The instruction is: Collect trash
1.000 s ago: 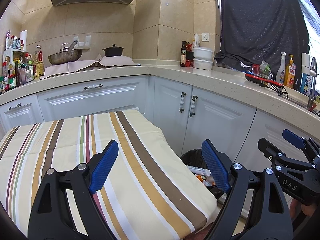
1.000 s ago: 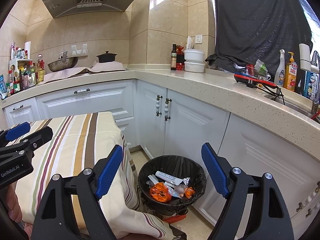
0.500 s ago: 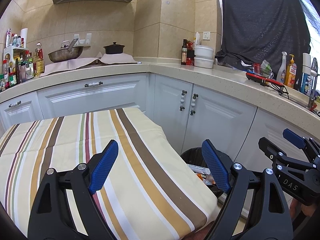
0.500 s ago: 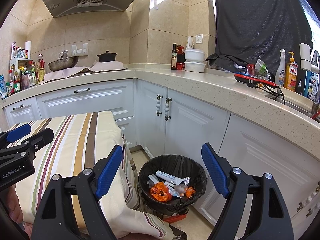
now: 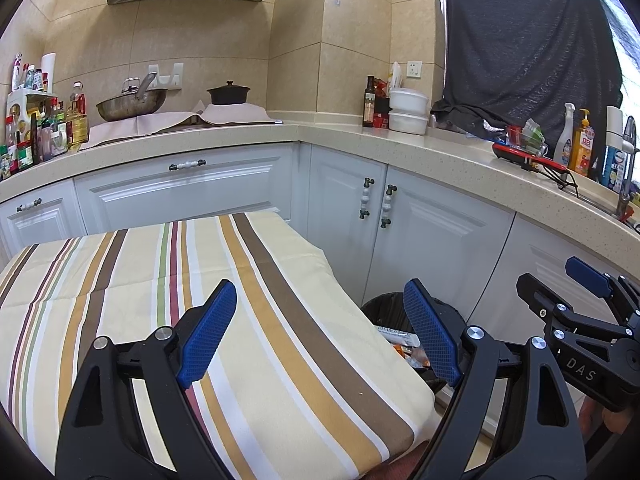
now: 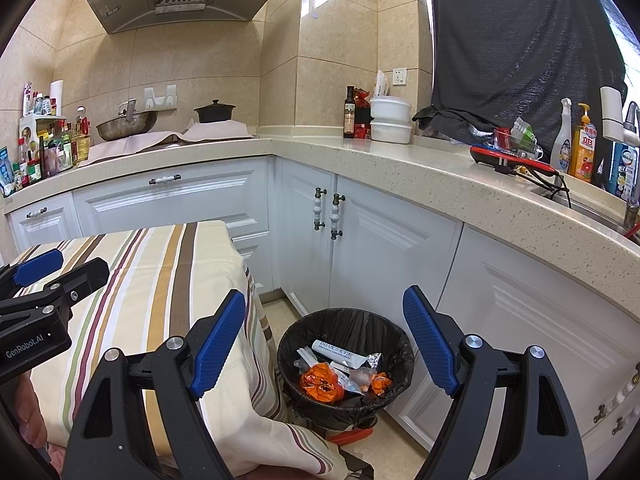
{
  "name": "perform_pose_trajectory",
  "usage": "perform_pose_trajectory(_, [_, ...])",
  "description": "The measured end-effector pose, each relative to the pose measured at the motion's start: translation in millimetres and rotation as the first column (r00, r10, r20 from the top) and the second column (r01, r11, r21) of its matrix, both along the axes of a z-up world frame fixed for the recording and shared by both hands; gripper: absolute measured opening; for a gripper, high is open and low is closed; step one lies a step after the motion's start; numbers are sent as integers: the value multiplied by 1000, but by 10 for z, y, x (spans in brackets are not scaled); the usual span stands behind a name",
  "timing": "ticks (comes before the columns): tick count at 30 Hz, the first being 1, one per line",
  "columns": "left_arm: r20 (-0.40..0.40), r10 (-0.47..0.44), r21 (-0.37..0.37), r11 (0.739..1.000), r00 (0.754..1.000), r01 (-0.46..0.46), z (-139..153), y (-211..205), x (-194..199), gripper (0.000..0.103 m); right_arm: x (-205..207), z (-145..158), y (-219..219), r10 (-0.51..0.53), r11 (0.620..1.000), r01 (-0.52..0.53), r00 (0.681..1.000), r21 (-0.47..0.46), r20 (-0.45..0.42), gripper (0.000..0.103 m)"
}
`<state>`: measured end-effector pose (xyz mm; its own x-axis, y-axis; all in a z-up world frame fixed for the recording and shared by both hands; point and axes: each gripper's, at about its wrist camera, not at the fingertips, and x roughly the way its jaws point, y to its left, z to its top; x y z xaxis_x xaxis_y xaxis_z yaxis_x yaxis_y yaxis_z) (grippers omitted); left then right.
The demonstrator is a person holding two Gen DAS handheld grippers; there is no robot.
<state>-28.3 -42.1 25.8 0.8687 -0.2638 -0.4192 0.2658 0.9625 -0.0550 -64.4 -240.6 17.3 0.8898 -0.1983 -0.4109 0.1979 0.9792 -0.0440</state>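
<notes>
Trash [image 6: 340, 376] fills the bottom of a black-lined bin [image 6: 402, 344] on the kitchen floor, wedged between a cloth-covered table and the white corner cabinets [image 6: 360, 240]: crumpled orange wrappers, a white printed sachet, a scrap of foil and clear plastic lie heaped together inside the liner. Seen from the right gripper [image 6: 324, 344], the bin sits directly ahead and below, framed between two blue-padded fingers [image 6: 218, 344] spread wide with nothing between them. The left gripper [image 5: 320, 328] hangs above the striped tablecloth [image 5: 120, 280], its fingers likewise spread apart and empty; from its camera only part of the bin [image 5: 384, 304] shows past the table's right edge, with a strip of the white sachet and a little orange visible. Each gripper appears at the edge of the other's view, side by side and apart, and part of a hand [image 6: 30, 420] shows at the lower left of the right camera's picture. The tablecloth's top is bare. Behind, a speckled countertop [image 6: 400, 160] runs around the corner, carrying a steel wok [image 6: 126, 122], a black lidded pot [image 6: 214, 112], a dark bottle [image 6: 349, 114], two stacked white containers [image 6: 390, 120] and an orange soap dispenser [image 6: 583, 148] near the tap, while a dark cloth [image 6: 520, 48] hangs over the window
</notes>
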Motion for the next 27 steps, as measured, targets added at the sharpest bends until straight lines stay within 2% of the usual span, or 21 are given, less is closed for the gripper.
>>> perform_pose_trajectory(27, [-4,9,-2,1000,1000,-9,-68,63,0,84,-7,0,22,-1,1000,1,1000,2,-1,79])
